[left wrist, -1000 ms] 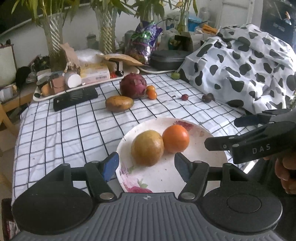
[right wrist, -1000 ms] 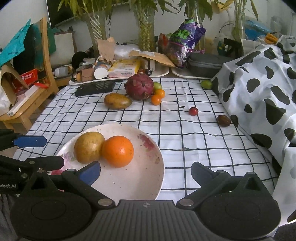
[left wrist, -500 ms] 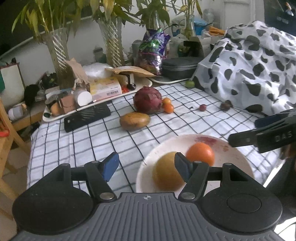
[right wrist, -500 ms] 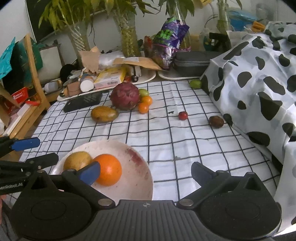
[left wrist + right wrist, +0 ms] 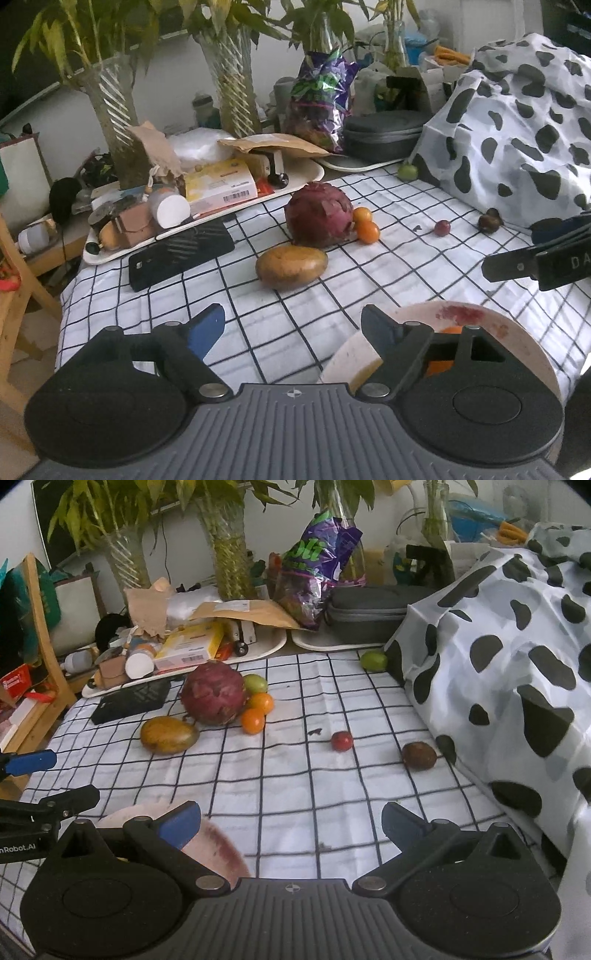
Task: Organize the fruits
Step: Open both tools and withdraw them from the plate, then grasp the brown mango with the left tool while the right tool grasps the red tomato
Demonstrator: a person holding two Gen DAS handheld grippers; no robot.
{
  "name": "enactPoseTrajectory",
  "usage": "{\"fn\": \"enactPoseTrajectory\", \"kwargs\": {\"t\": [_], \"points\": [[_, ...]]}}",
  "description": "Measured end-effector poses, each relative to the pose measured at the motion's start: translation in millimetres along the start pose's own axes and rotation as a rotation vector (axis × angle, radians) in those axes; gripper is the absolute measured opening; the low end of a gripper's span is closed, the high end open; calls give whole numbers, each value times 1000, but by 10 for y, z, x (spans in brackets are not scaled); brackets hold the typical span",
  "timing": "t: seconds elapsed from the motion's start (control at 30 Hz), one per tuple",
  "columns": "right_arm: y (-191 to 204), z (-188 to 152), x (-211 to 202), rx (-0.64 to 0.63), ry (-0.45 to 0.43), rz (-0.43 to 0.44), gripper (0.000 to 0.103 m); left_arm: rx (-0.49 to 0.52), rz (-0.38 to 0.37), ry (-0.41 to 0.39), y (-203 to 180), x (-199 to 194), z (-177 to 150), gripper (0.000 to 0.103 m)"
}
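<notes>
My left gripper [image 5: 291, 325] hangs over the checked tablecloth with its jaws opening and nothing between them. The white plate [image 5: 517, 332] lies low at the right, mostly behind the right finger, with an orange [image 5: 439, 365] showing through it. Beyond lie a mango [image 5: 291, 266], a dragon fruit [image 5: 319, 216], two small oranges [image 5: 367, 232], a red fruit [image 5: 442, 227], a dark fruit [image 5: 489, 221] and a green fruit [image 5: 407, 171]. My right gripper [image 5: 291, 819] is open and empty, with the plate [image 5: 218, 849] behind its left finger, and the red fruit [image 5: 341, 740] and dark fruit [image 5: 419, 756] ahead.
A cluttered white tray [image 5: 314, 173] and a flat black object [image 5: 181, 251] line the table's back left. A grey case [image 5: 384, 136] and glass vases stand behind. A cow-print cloth [image 5: 517, 646] covers the right side. A wooden chair [image 5: 40, 627] stands off the left edge.
Both views have shifted so the plate with its fruits slid down to the bottom edge, now largely hidden behind the grippers. The left jaws have widened.
</notes>
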State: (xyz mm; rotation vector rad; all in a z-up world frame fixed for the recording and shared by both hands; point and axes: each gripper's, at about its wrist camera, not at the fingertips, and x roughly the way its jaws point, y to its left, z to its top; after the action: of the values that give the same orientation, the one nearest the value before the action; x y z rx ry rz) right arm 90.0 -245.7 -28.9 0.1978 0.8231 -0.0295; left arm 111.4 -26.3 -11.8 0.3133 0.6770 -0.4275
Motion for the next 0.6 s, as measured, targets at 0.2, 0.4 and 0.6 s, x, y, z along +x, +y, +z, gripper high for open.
{"fn": "enactPoseTrajectory", "kwargs": {"t": [0.2, 0.4, 0.6], "points": [[-26, 147, 200, -25, 17, -19, 103, -15, -27, 26, 70, 274, 127, 80], [-47, 275, 361, -40, 26, -22, 103, -42, -56, 58, 148, 582, 263, 81], [-59, 399, 505, -80, 23, -43, 103, -95, -94, 109, 236, 884, 373, 81]]}}
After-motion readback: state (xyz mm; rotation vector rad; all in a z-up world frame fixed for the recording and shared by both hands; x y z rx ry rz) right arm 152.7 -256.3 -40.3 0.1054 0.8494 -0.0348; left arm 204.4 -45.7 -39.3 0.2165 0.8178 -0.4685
